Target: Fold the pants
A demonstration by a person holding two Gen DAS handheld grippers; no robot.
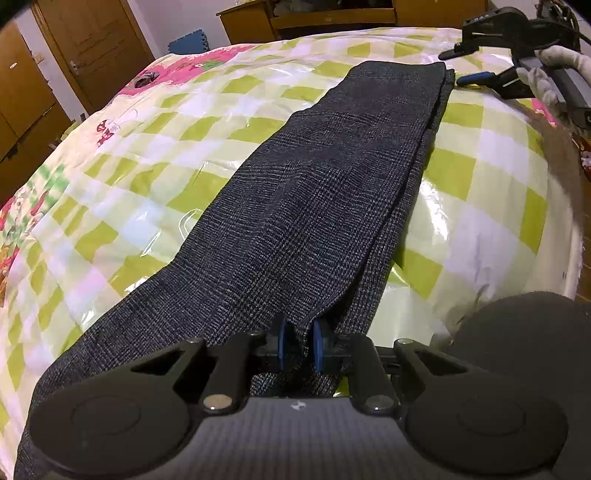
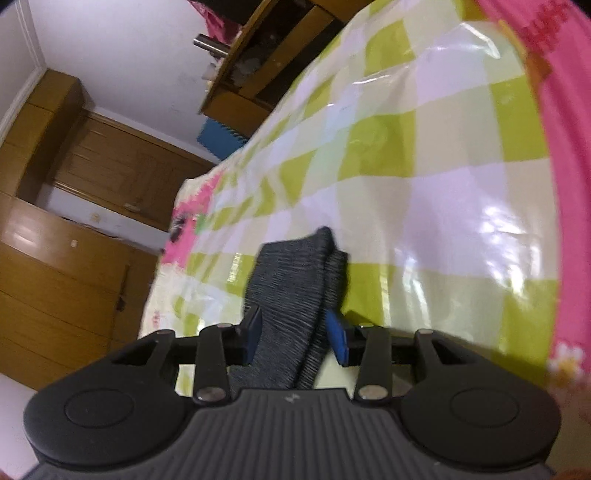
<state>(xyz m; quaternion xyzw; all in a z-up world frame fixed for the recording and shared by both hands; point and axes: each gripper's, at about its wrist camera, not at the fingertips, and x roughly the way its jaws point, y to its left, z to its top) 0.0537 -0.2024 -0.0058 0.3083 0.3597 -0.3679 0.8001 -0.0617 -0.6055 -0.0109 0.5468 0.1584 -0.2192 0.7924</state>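
Note:
Dark grey checked pants [image 1: 314, 192] lie folded lengthwise on the bed, running from near me to the far right. My left gripper [image 1: 300, 341] is shut on the near end of the pants, with cloth pinched between its blue pads. My right gripper [image 2: 295, 332] is open, its blue pads either side of the far end of the pants [image 2: 295, 280]. In the left wrist view the right gripper [image 1: 456, 68] sits at the far corner of the pants, open, in a white-gloved hand.
The bed has a green and white checked cover [image 1: 147, 155] under clear plastic, with pink borders [image 2: 561, 147]. A wooden door [image 1: 92, 44] and cabinets [image 2: 55, 277] stand at the left. A wooden desk [image 1: 314, 18] is behind the bed.

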